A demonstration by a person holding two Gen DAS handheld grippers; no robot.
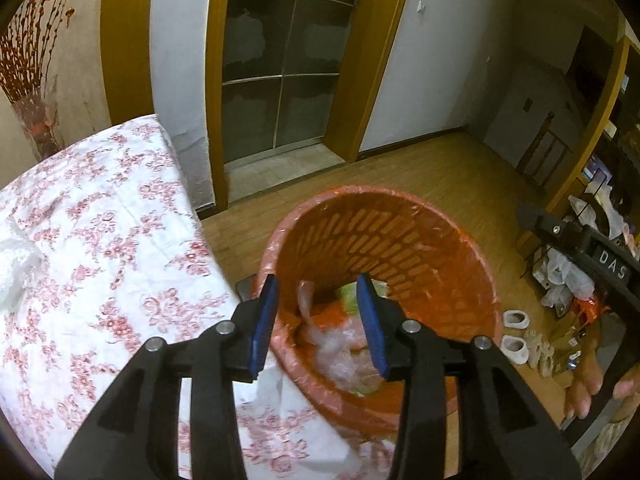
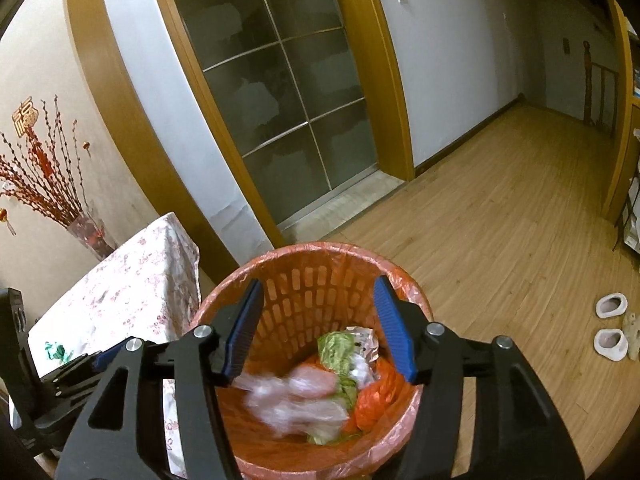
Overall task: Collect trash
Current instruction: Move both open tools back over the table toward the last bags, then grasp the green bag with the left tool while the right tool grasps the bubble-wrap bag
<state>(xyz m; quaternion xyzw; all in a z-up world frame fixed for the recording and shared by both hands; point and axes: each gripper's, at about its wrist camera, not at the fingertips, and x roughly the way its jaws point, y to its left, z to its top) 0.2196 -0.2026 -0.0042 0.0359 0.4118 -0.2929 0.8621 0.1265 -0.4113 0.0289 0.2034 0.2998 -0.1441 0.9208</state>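
An orange slotted trash basket (image 1: pixel 400 240) with an orange liner stands on the wood floor beside the table; it also shows in the right wrist view (image 2: pixel 312 280). Inside lie clear plastic (image 1: pixel 336 352), green wrapper and orange bag. My left gripper (image 1: pixel 320 320) is open and empty above the basket's near rim. My right gripper (image 2: pixel 320 328) is open above the basket. A blurred clear plastic wad (image 2: pixel 292 400) is in the basket just below it, and a green wrapper (image 2: pixel 336 352) and an orange bag (image 2: pixel 380 396) lie beside it.
A table with a floral cloth (image 1: pixel 88 240) stands left of the basket; white crumpled plastic (image 1: pixel 16 264) lies on it. A glass sliding door (image 1: pixel 280 72) is behind. White slippers (image 2: pixel 610 326) and a cluttered rack (image 1: pixel 572 272) are at right.
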